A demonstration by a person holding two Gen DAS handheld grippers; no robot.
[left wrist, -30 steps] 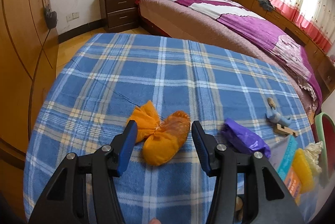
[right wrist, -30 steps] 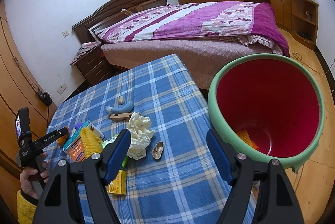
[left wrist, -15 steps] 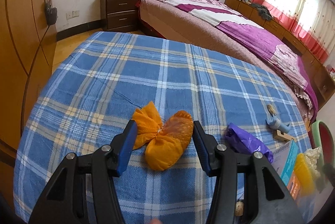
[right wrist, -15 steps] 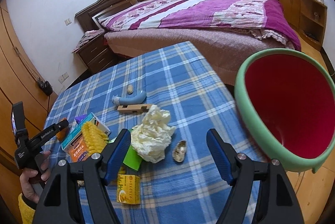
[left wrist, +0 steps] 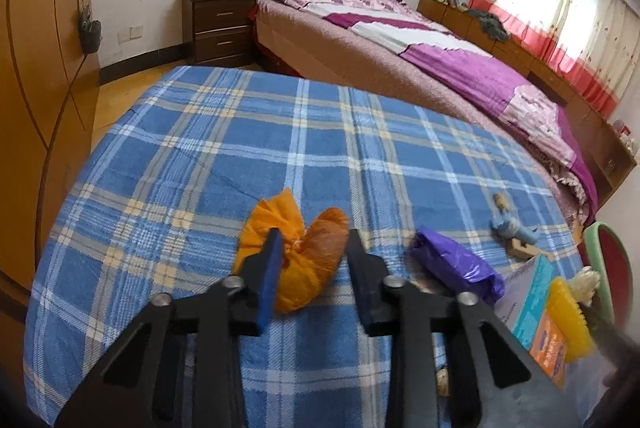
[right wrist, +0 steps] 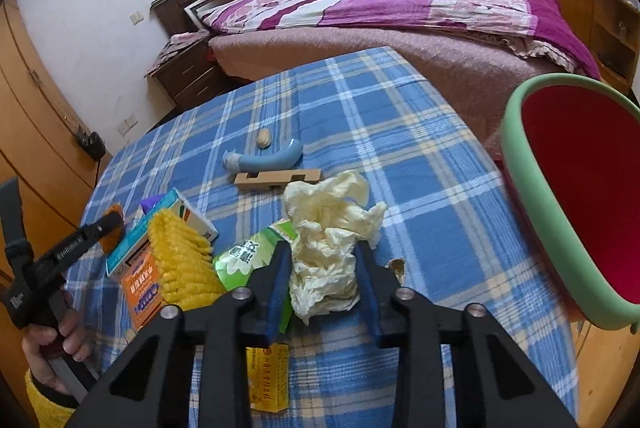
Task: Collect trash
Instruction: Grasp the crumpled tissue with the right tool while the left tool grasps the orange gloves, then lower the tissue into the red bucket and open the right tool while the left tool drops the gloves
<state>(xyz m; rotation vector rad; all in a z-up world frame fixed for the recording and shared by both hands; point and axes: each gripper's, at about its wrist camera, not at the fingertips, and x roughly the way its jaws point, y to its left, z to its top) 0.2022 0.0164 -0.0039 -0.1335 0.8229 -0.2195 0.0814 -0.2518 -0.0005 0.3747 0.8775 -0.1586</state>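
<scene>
Grab step. Left claw is closing on orange bag, mid frame; right claw is closing on paper wad. Next: lift both, drop in bin at right.

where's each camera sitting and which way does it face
Left wrist: on the left gripper, looking down over the blue plaid table toward the bed; jaws closing around the orange plastic bag.
Right wrist: on the right gripper, facing the same table; jaws closing around crumpled cream paper; a hand shows.
Shared: table, yellow brush, green-rimmed red bin.
</scene>
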